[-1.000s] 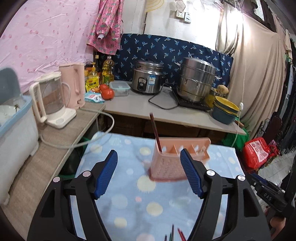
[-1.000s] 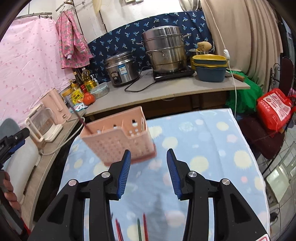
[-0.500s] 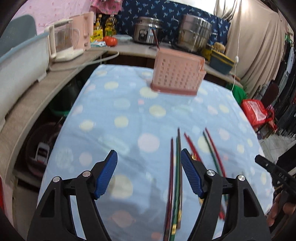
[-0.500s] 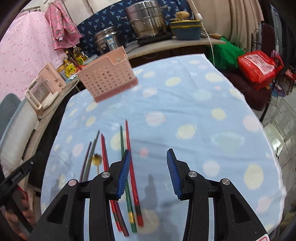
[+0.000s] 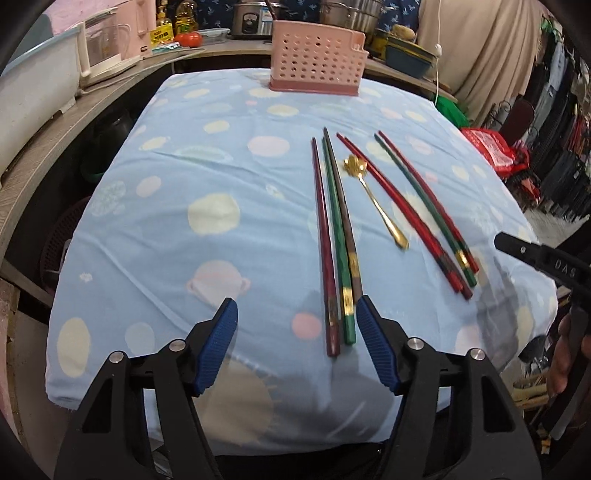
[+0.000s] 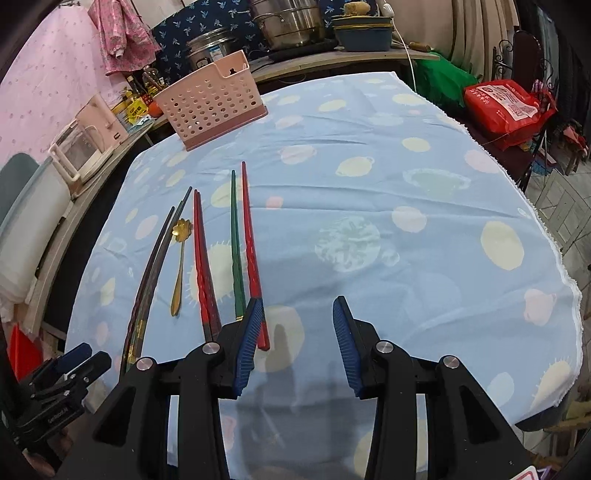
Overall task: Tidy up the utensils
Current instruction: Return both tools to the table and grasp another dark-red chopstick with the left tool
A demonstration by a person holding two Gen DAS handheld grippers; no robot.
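Observation:
Several chopsticks and a gold spoon (image 5: 373,201) lie on the blue dotted tablecloth (image 5: 207,166). A pink perforated holder (image 5: 316,64) stands at the far edge. My left gripper (image 5: 295,301) hovers over the near ends of a dark red, green and brown trio (image 5: 334,236). Its jaws are closing, with those ends between the pads and untouched. My right gripper (image 6: 298,301) is open and empty, just right of a red chopstick (image 6: 251,251) and a green one (image 6: 236,251). A red pair (image 6: 201,266), the spoon (image 6: 180,266) and the holder (image 6: 212,99) lie further left.
A counter behind the table carries kettles (image 6: 88,147), a rice cooker (image 6: 212,48), steel pots (image 6: 291,22) and stacked bowls (image 6: 364,31). A red bag (image 6: 508,105) sits on a chair at right. The table's near edge is just under both grippers.
Both grippers have dropped and tilted down, from facing the holder to hanging over the near ends of the chopsticks. The left jaws have narrowed slightly.

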